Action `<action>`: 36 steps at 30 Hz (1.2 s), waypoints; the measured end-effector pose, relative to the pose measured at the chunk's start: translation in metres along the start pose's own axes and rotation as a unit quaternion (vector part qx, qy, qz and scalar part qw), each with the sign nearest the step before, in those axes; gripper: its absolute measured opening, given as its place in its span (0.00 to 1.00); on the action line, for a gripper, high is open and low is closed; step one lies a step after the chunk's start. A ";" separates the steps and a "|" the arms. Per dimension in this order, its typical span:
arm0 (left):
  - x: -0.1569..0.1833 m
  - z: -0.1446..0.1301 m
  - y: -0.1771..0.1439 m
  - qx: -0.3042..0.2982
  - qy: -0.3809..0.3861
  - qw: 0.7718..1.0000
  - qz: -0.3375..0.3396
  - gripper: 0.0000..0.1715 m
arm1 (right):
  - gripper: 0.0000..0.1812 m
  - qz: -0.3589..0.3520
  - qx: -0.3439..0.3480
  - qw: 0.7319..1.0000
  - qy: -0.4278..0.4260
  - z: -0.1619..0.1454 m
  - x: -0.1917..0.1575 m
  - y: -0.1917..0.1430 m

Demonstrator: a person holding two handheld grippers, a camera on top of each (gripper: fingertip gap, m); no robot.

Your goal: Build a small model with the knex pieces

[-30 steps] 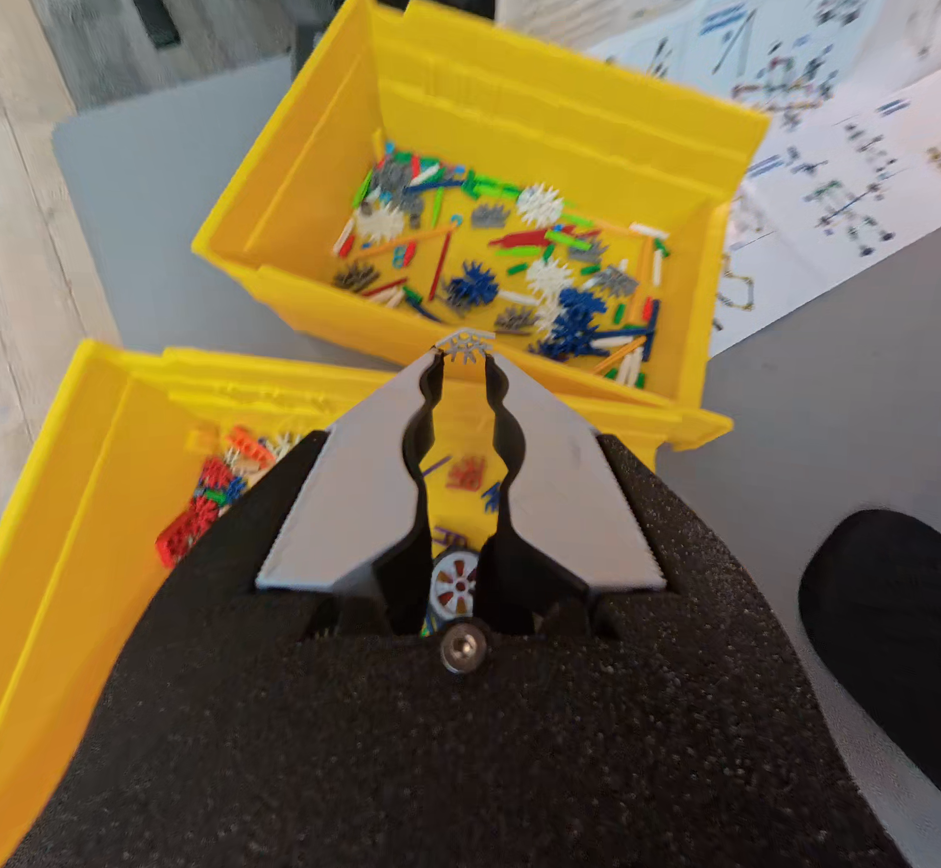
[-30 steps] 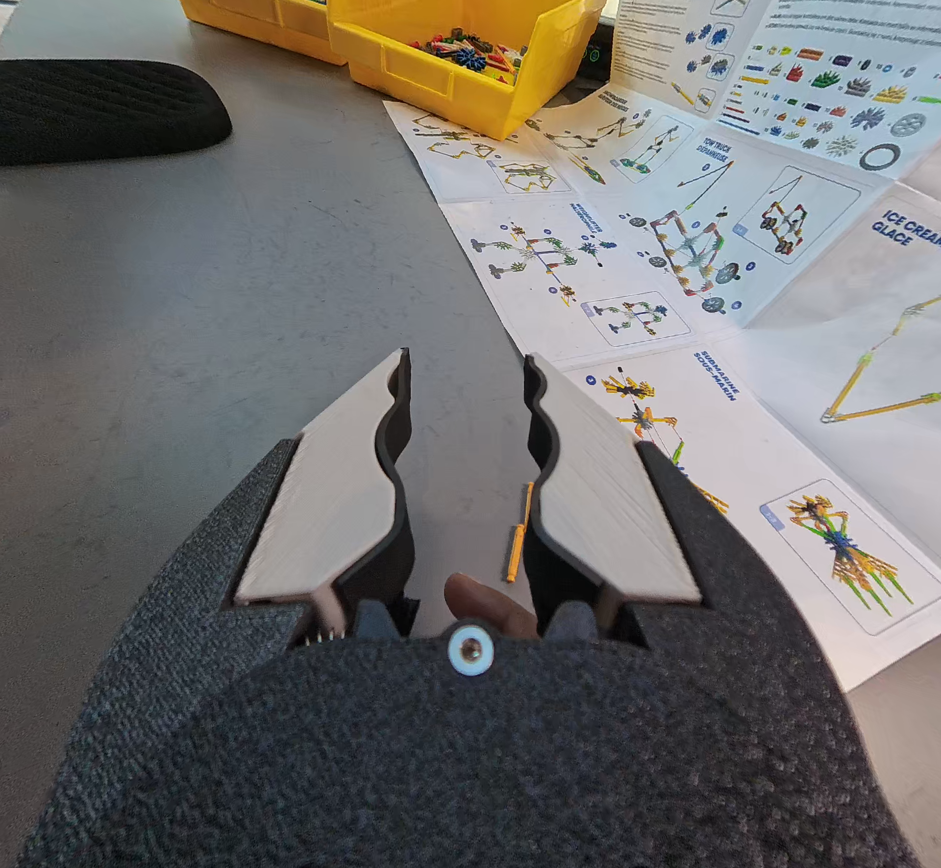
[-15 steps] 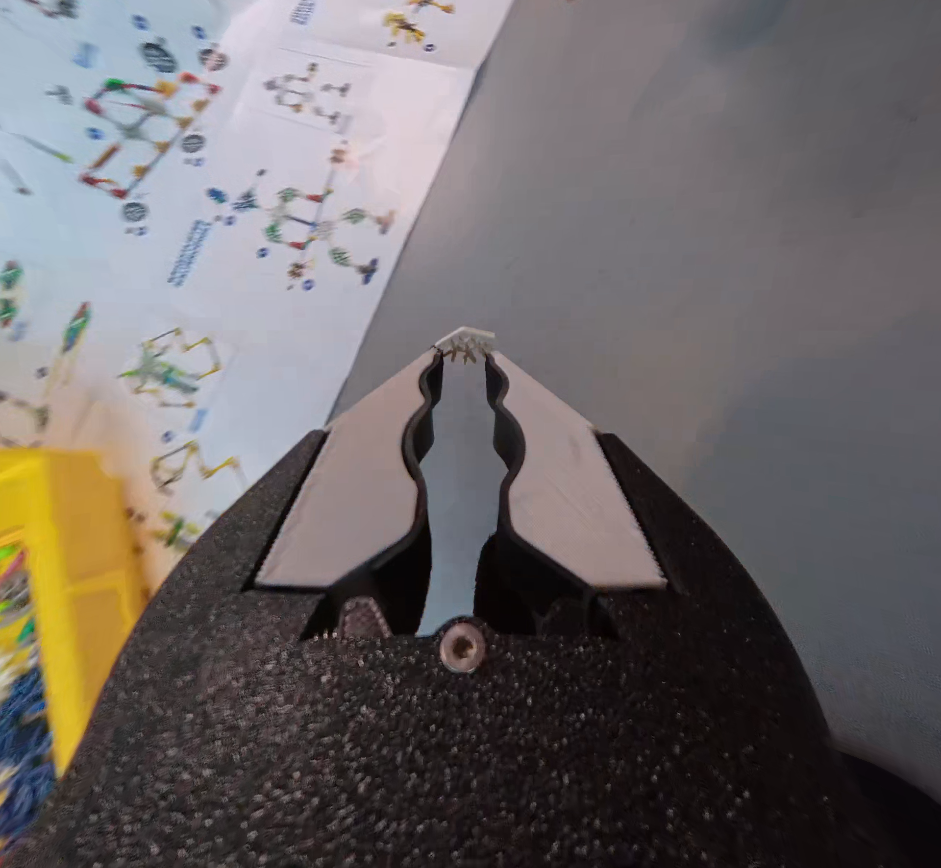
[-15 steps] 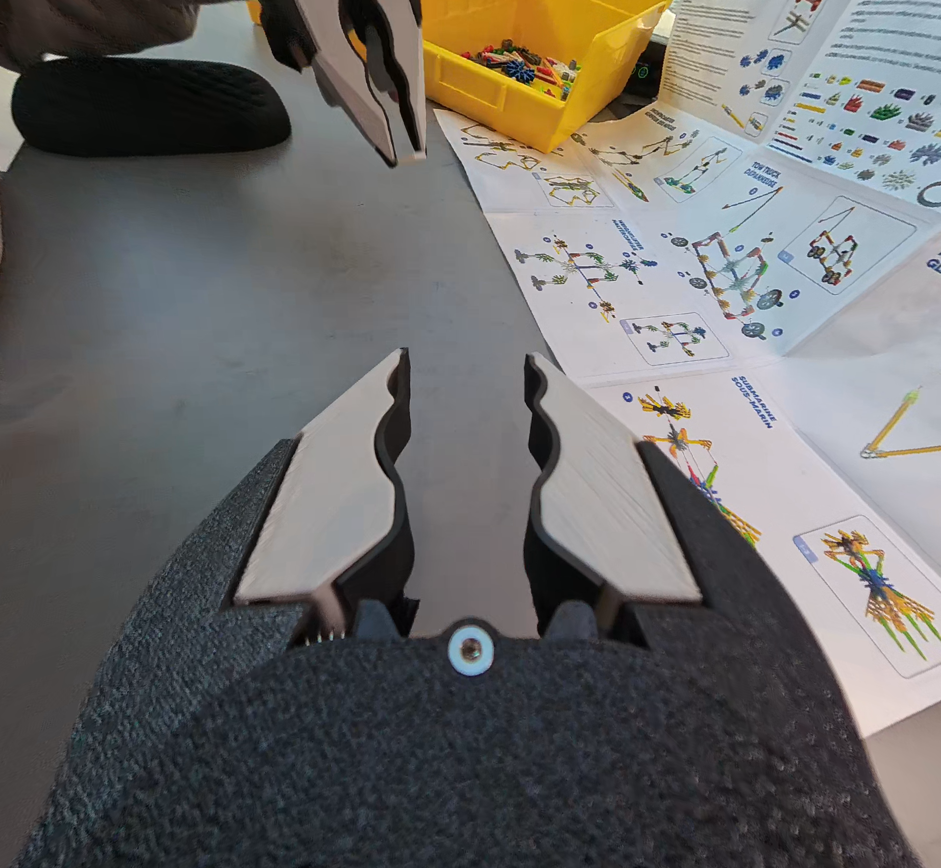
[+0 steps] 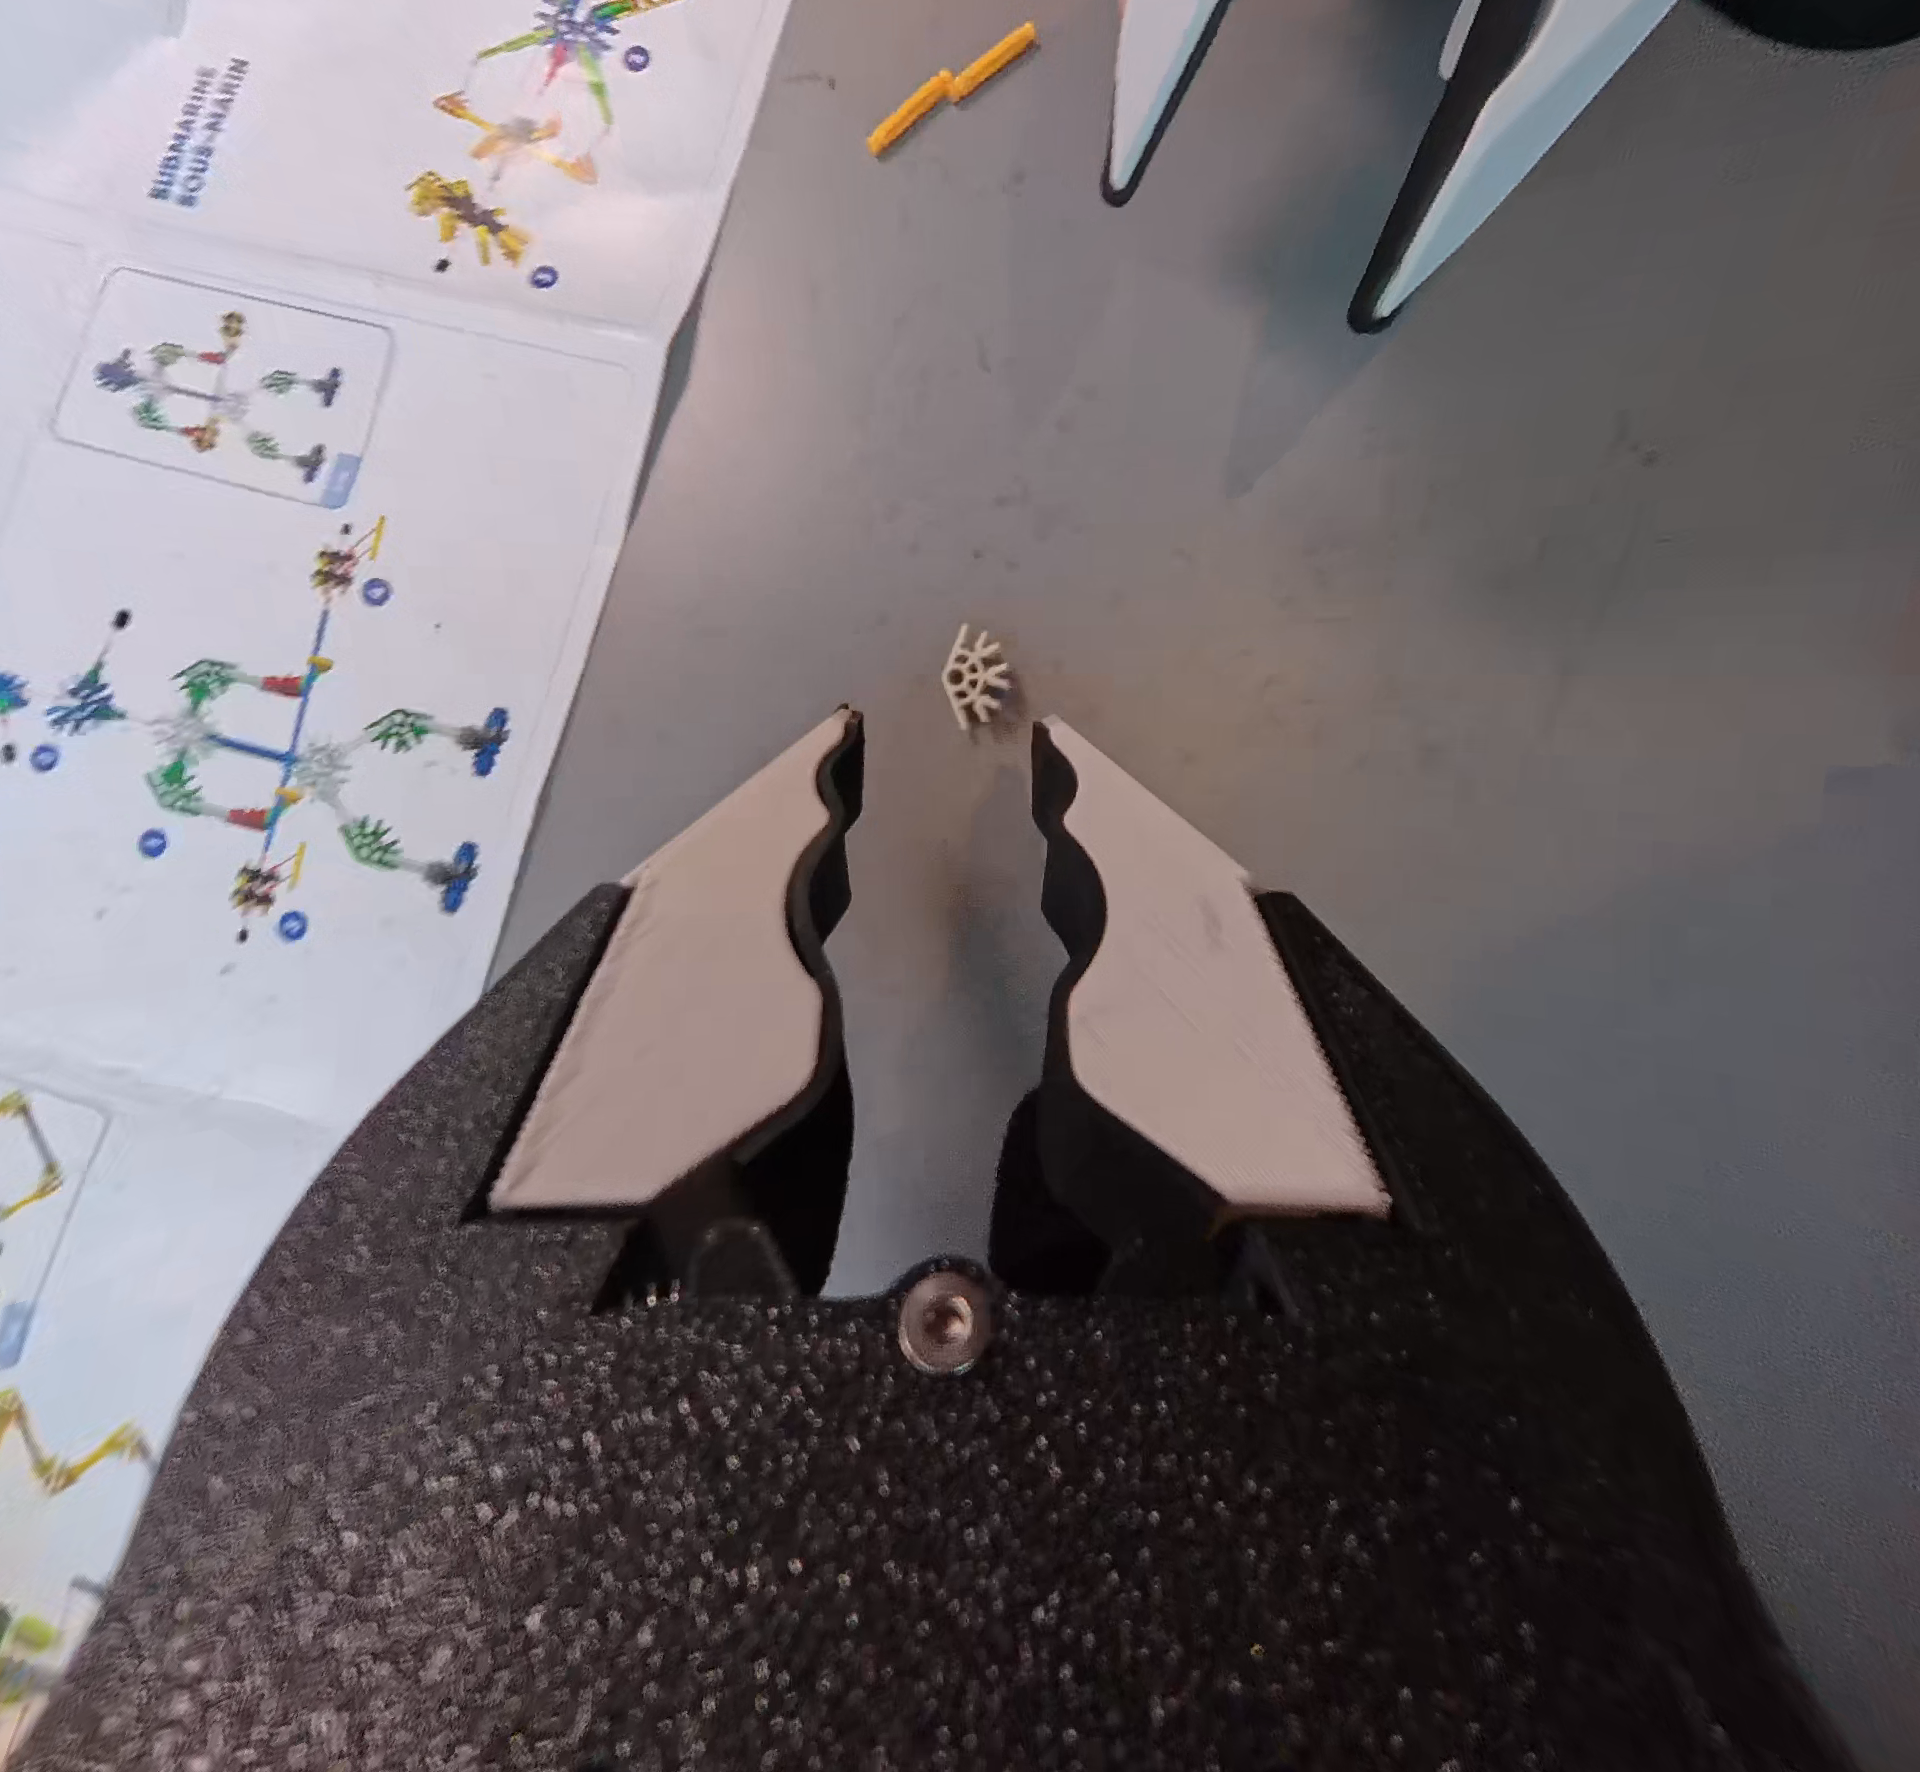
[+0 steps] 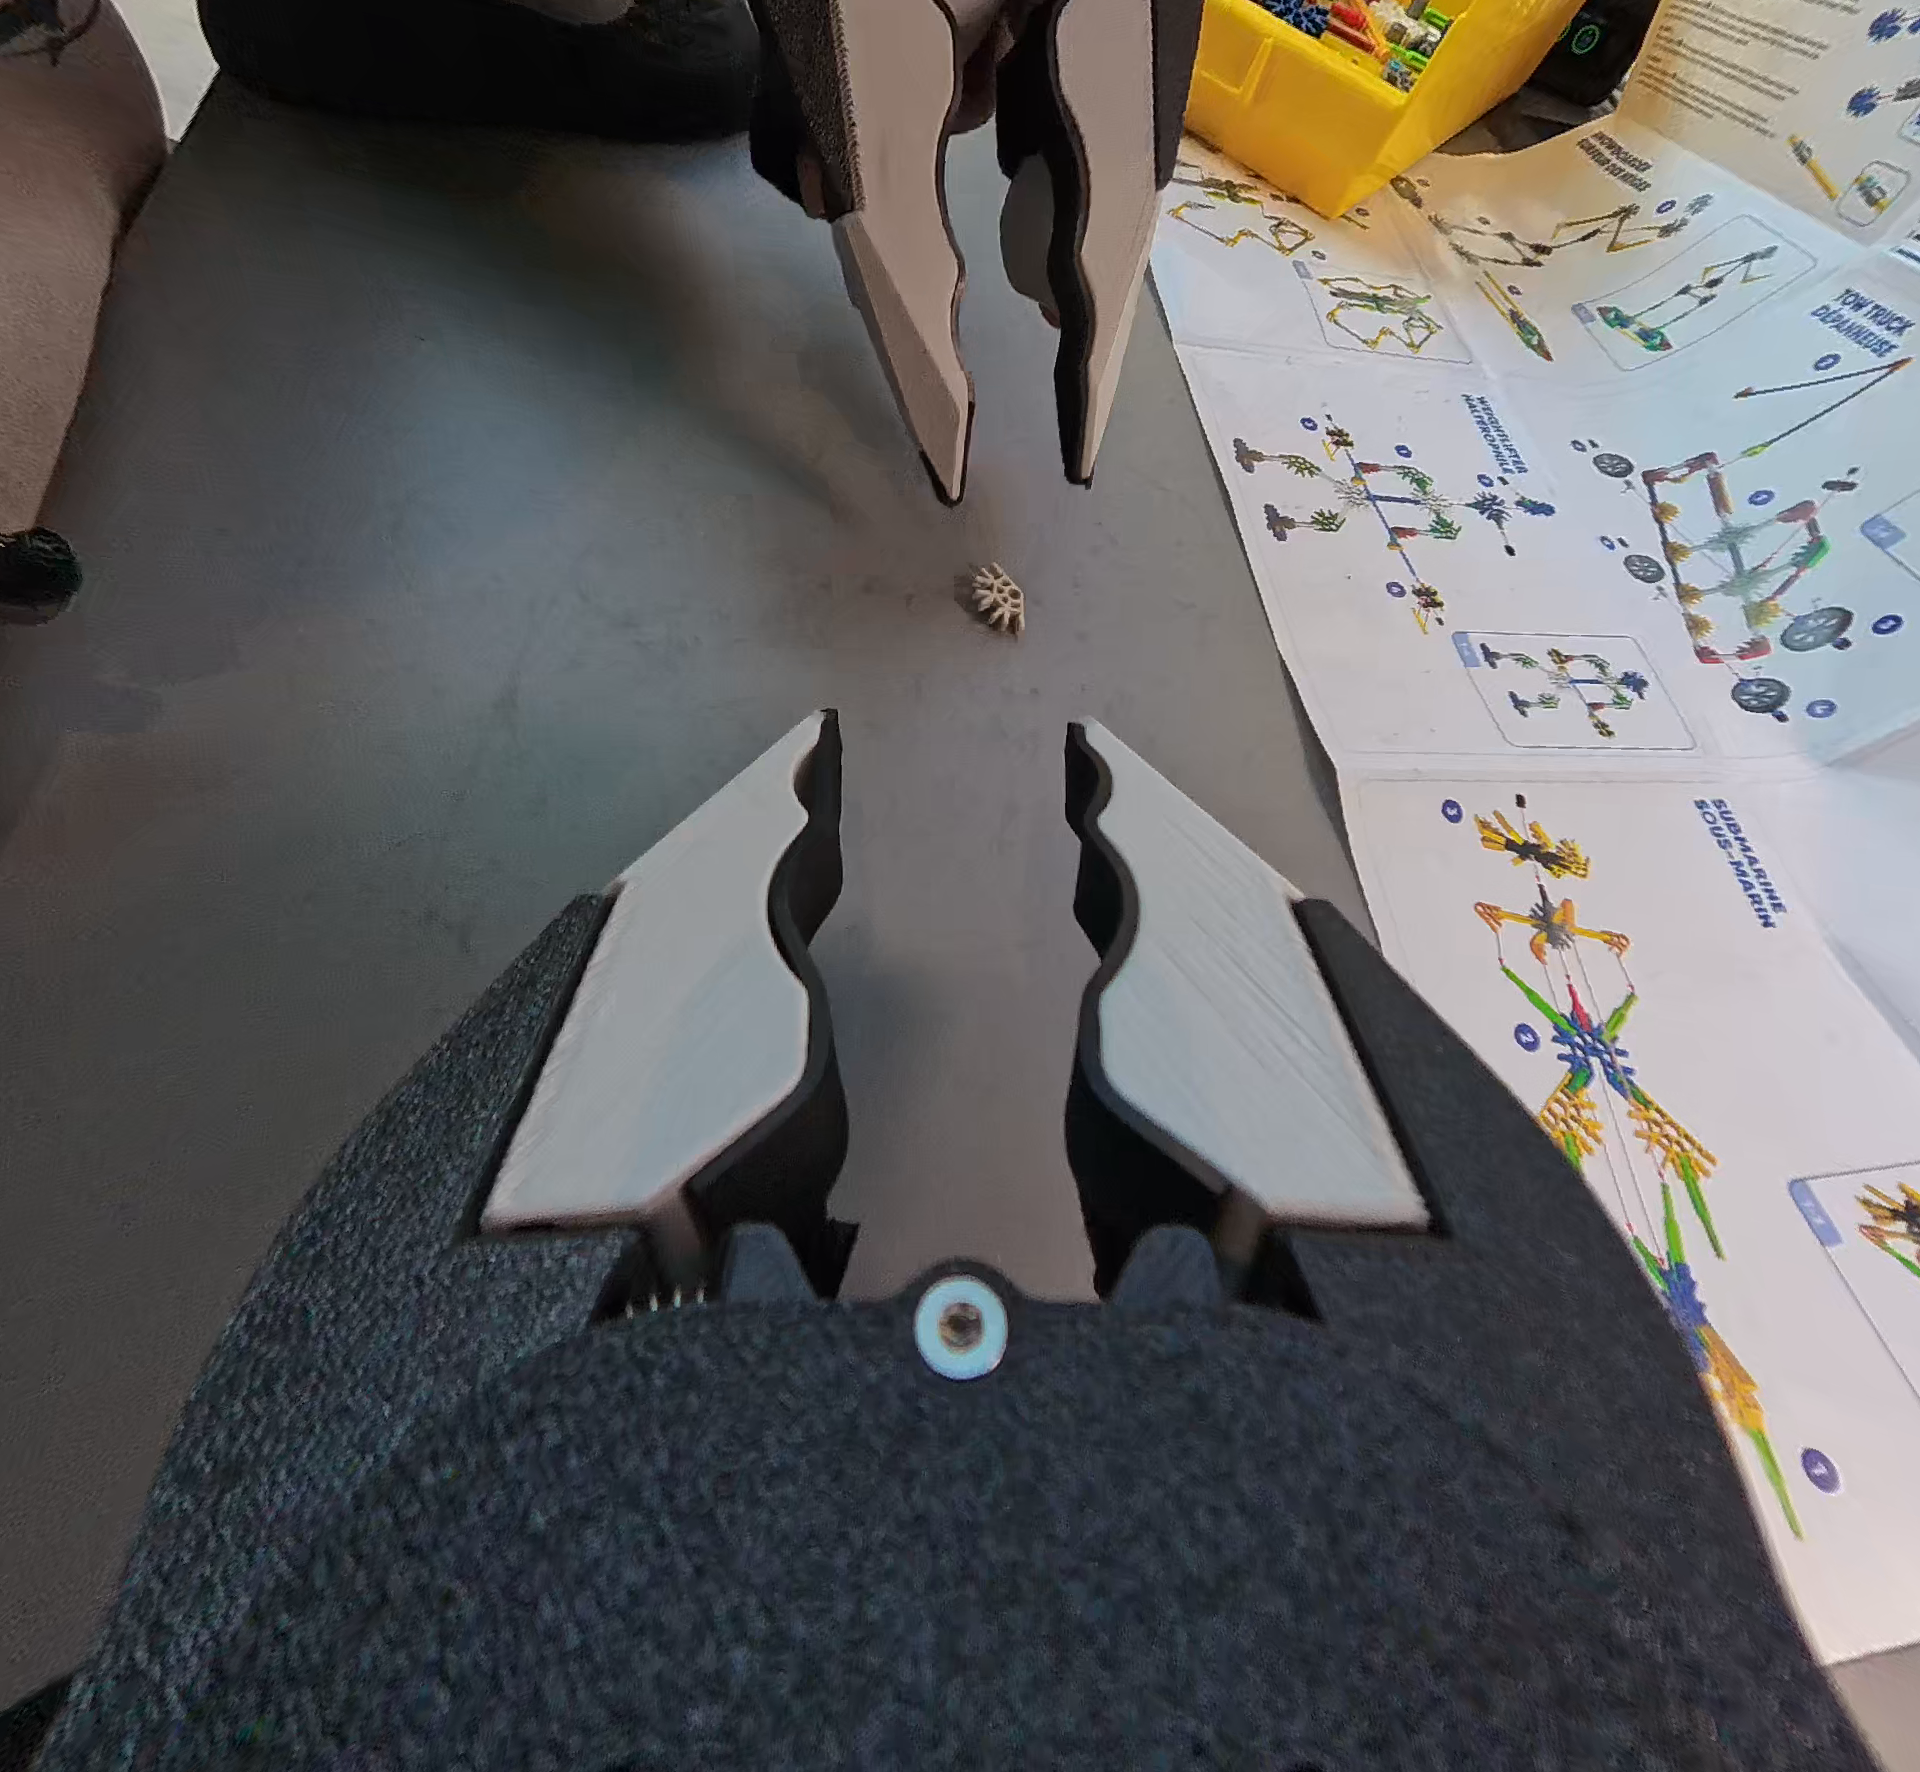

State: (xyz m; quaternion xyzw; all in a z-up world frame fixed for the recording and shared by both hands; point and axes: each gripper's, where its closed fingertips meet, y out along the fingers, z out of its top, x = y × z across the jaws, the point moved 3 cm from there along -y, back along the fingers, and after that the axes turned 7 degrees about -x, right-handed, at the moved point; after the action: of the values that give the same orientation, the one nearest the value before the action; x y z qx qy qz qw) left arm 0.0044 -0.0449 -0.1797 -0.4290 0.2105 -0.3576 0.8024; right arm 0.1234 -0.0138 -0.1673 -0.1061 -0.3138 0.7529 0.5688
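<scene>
— White connector piece (image 5: pixel 977 680), the little fan-shaped one: where does it lie?

— Flat on the grey surface (image 5: pixel 1351 579), just past the tips of the left tongs (image 5: pixel 945 725) and a touch toward their right finger. Nothing grips it. From the right wrist view the same piece (image 6: pixel 997 596) sits between the two pairs of tongs, nearer the left pair.

— How do the left tongs stand?

— Spread, with bare surface showing down the whole gap between the fingers. They hold nothing and touch nothing that I can see. In the right wrist view they (image 6: pixel 1013 484) point steeply down at the surface, tips just short of the piece.

— And the right tongs?

— Spread too, a bit wider, and empty (image 6: pixel 951 720). They aim across the surface at the white piece, with a clear stretch of grey between. In the left wrist view they (image 5: pixel 1236 257) come in from the top, tips apart and low over the surface — whether they touch it I cannot tell.

— What else lies about?

— Several short orange rods (image 5: pixel 951 101) scattered on the surface beside the right tongs. A big white instruction sheet (image 5: pixel 312 475) with coloured model drawings runs along one side of the surface. Farther off, in the right wrist view, a yellow bin (image 6: pixel 1351 112) with mixed coloured parts stands at the sheet's far edge, and a black padded rest (image 6: pixel 468 60) lies behind the left tongs.
</scene>
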 end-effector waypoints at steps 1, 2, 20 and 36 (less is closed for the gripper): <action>-0.008 -0.004 -0.007 0.005 -0.008 1.000 0.015 0.19 | 0.23 -0.001 0.000 1.000 0.002 -0.001 0.001 -0.001; -0.017 -0.009 -0.017 0.012 -0.018 0.999 0.033 0.19 | 0.23 -0.003 0.001 1.000 0.005 -0.001 0.003 -0.001; -0.194 -0.316 -0.320 -0.142 -0.336 0.844 0.394 0.14 | 0.23 -0.009 0.002 1.000 0.012 0.001 0.006 -0.001; -0.200 -0.426 -0.259 -0.260 -0.511 0.799 0.181 0.14 | 0.23 -0.006 0.022 0.999 0.041 0.005 0.012 -0.003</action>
State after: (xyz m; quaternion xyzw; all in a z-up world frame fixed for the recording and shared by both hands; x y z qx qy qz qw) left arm -0.5034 -0.2212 -0.1877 -0.6959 -0.0712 0.1336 0.7020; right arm 0.1189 -0.0046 -0.1592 -0.1225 -0.2741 0.7513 0.5877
